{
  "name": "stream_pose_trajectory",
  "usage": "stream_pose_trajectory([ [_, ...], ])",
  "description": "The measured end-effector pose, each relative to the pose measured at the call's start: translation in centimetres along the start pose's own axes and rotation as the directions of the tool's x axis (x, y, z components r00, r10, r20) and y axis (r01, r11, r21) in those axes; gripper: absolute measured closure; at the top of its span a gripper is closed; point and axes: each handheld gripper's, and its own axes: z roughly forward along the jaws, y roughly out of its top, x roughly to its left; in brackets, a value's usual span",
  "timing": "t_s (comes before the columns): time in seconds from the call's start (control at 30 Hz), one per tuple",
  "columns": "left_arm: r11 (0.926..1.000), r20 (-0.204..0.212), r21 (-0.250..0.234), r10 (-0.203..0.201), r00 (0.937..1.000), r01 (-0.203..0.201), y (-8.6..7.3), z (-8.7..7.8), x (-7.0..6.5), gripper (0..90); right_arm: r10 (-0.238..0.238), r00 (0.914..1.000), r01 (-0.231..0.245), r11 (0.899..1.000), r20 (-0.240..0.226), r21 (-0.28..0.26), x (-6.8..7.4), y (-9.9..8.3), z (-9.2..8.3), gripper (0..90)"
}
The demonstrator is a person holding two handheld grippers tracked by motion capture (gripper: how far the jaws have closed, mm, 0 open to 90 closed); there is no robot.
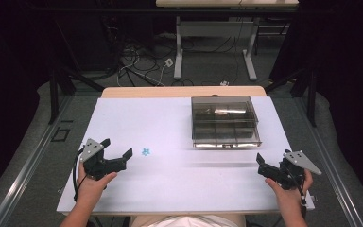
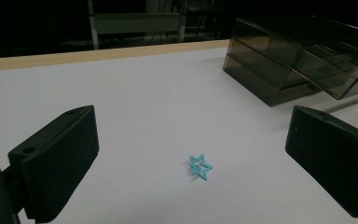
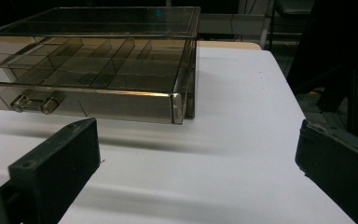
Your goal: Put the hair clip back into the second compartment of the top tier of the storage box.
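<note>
Bare table (image 1: 170,179) spreads wide; the smoky box (image 1: 224,122) blocks the far right.

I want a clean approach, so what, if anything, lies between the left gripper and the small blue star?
Nothing visible. The left gripper stands open just left of the blue star, with bare white table between them. The compartment box sits farther back to the right, off that line.

A lab-like recording space: dark curtains line both sides of the frame, loose cables (image 1: 137,66) sprawl across the grey floor at upper centre, beside a height-adjustable desk's white legs (image 1: 178,47).
</note>
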Motion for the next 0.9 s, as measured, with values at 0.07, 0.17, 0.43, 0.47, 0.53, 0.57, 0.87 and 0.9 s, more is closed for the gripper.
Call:
stream_pose_trajectory([
  [0.07,0.9998,0.006,-0.006,-0.017,0.9998,0.017,0.0,0.1,0.1,2.5,-0.001,1.0000,0.001,1.000,-0.004,0.000,0.1,0.0,0.1,0.0],
  [0.17,0.9997,0.005,-0.012,-0.021,0.9998,0.021,0.0,0.2,0.1,2.6,-0.010,0.9999,0.010,1.000,-0.013,0.008,0.3,0.0,0.1,0.0],
  [0.43,0.9999,-0.012,-0.015,0.004,0.9999,-0.004,0.3,0.4,0.2,3.0,-0.027,0.9993,0.027,1.000,-0.026,0.000,0.6,-0.2,0.2,0.0],
  [0.47,0.9999,-0.014,-0.011,0.006,0.9999,-0.006,0.3,0.5,0.2,3.4,-0.027,0.9993,0.027,1.000,-0.024,0.000,0.7,-0.2,0.2,0.0],
  [0.53,0.9999,-0.020,-0.004,0.014,0.9997,-0.015,0.4,0.8,0.2,4.6,-0.034,0.9989,0.034,0.999,-0.031,0.000,0.8,-0.2,0.2,0.0],
  [0.57,0.9998,-0.022,-0.003,0.017,0.9996,-0.018,0.4,0.9,0.2,4.8,-0.043,0.9987,0.043,0.999,-0.027,0.005,0.8,-0.2,0.1,0.0],
  [0.87,0.9998,-0.050,0.007,0.021,0.9985,-0.021,0.6,2.1,0.3,9.7,-0.045,0.9986,0.045,0.999,-0.028,0.011,0.8,-0.4,0.1,0.0],
  [0.9,0.9997,-0.052,0.013,0.023,0.9984,-0.022,0.7,2.2,0.3,10.3,-0.044,0.9985,0.045,0.999,-0.030,0.012,0.8,-0.4,0.2,0.0],
])
